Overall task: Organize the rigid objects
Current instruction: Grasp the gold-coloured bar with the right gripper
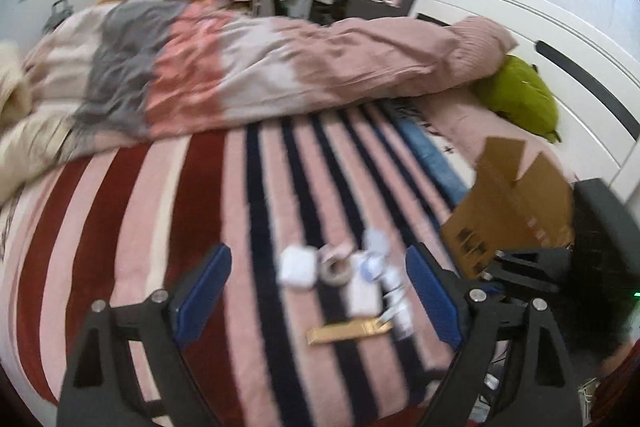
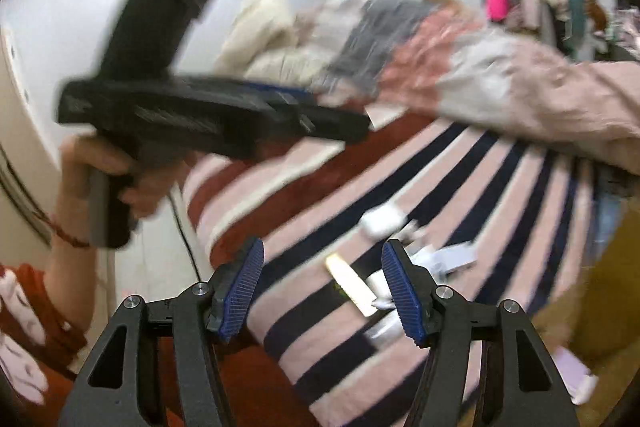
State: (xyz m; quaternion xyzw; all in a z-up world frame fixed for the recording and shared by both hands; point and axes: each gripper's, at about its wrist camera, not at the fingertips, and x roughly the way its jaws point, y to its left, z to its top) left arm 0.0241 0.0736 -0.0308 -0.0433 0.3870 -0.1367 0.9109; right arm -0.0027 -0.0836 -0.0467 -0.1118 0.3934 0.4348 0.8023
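Observation:
A cluster of small items lies on the striped blanket (image 1: 224, 211): a white case (image 1: 297, 268), a tape roll (image 1: 335, 265), a gold bar (image 1: 348, 331) and white tubes (image 1: 394, 307). My left gripper (image 1: 318, 291) hangs open above them, its blue pads wide apart around the cluster without touching anything. In the right wrist view my right gripper (image 2: 320, 291) is open too, over the gold bar (image 2: 350, 285) and the white case (image 2: 380, 221), nothing pressed between its pads. The picture is blurred.
A brown cardboard box (image 1: 516, 211) stands right of the cluster. A rumpled pink and grey duvet (image 1: 248, 71) lies across the far bed, with a green cushion (image 1: 520, 99) by the white headboard (image 1: 532, 27). A person's hand (image 2: 100, 171) holds the left gripper's handle.

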